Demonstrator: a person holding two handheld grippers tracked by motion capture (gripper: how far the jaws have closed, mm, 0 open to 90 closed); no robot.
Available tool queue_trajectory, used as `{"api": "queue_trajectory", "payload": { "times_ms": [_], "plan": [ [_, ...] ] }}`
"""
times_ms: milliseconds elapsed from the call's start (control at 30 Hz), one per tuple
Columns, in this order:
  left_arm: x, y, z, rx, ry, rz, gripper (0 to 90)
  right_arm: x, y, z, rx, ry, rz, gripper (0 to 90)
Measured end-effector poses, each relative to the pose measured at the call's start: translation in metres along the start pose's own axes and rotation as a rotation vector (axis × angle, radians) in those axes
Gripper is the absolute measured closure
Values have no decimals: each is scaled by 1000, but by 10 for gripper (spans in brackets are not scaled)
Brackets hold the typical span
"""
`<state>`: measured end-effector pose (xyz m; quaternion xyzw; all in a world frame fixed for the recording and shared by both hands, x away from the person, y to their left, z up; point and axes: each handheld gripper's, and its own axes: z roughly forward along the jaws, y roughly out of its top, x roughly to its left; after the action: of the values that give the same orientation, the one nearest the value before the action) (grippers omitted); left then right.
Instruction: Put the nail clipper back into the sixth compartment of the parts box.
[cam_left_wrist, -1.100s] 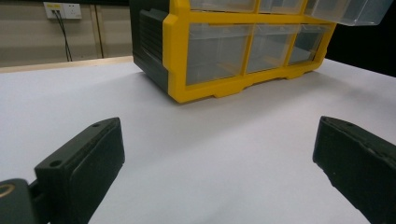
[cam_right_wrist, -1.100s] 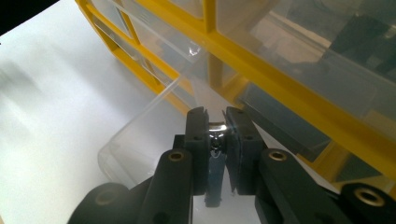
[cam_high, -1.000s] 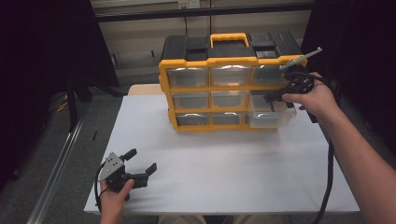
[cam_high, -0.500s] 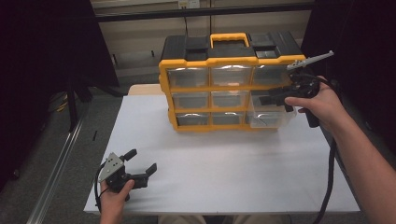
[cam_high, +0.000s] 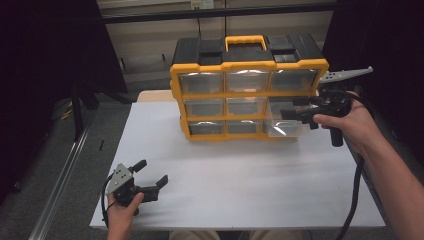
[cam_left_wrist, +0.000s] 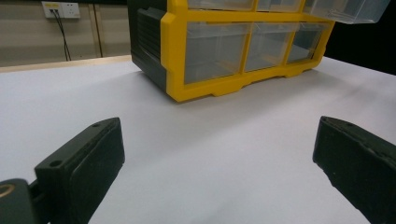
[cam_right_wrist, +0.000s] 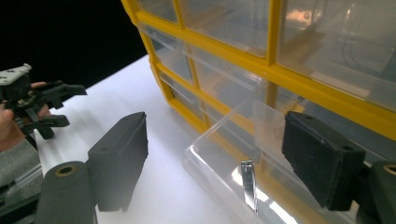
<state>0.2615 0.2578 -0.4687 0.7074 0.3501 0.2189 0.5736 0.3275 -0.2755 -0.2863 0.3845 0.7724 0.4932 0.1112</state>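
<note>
**Clear drawer pulled out, right claw just let go**

At about 7 o'clock on the white worktop (cam_high: 240, 185), nearest to the person, the left claw (cam_high: 151, 176) rests with its jaws wide apart and nothing between them. The worktop surface looks smooth and matt.

Further away, at about 2 o'clock, the right claw (cam_high: 294, 108) stands just at the front of the drawer (cam_high: 284, 124). Its jaws have just been opening; the pads do not press on anything, though the drawer's edge lies between them in the right gripper view.

The drawer is pulled out from the lower right corner of the organizer (cam_high: 247, 97), at 12 o'clock. It is thin, clear plastic, so I judge it light, stiff and rather slippery, and it may crack under a hard squeeze. The best place to hold it is the front lip. Inside lies a small metal nail clipper (cam_right_wrist: 248, 183), shiny and hard.

The organizer has a yellow frame, a black top and a yellow handle (cam_high: 245, 41).
</note>
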Motion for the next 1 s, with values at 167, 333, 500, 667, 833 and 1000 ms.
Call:
{"api": "queue_trajectory", "payload": {
  "times_ms": [167, 333, 500, 667, 833, 1000],
  "plan": [
    [0, 0, 1, 4, -1, 1, 22, 6, -9, -4, -32, 19, -7, 196],
    [0, -1, 1, 5, 2, -1, 22, 13, -17, -8, -51, 33, -23, 181],
    [0, 0, 0, 4, 2, 0, 22, 16, -25, -9, -66, 38, -35, 161],
    [0, 0, 1, 4, 1, -3, 22, 19, -34, -11, -96, 60, -33, 147],
    [0, 0, 0, 3, 1, -3, 22, 23, -44, -11, -107, 69, -52, 139],
    [0, 0, 0, 0, 1, -1, 22, 24, -54, -10, -123, 70, -47, 117]
  ]
}}
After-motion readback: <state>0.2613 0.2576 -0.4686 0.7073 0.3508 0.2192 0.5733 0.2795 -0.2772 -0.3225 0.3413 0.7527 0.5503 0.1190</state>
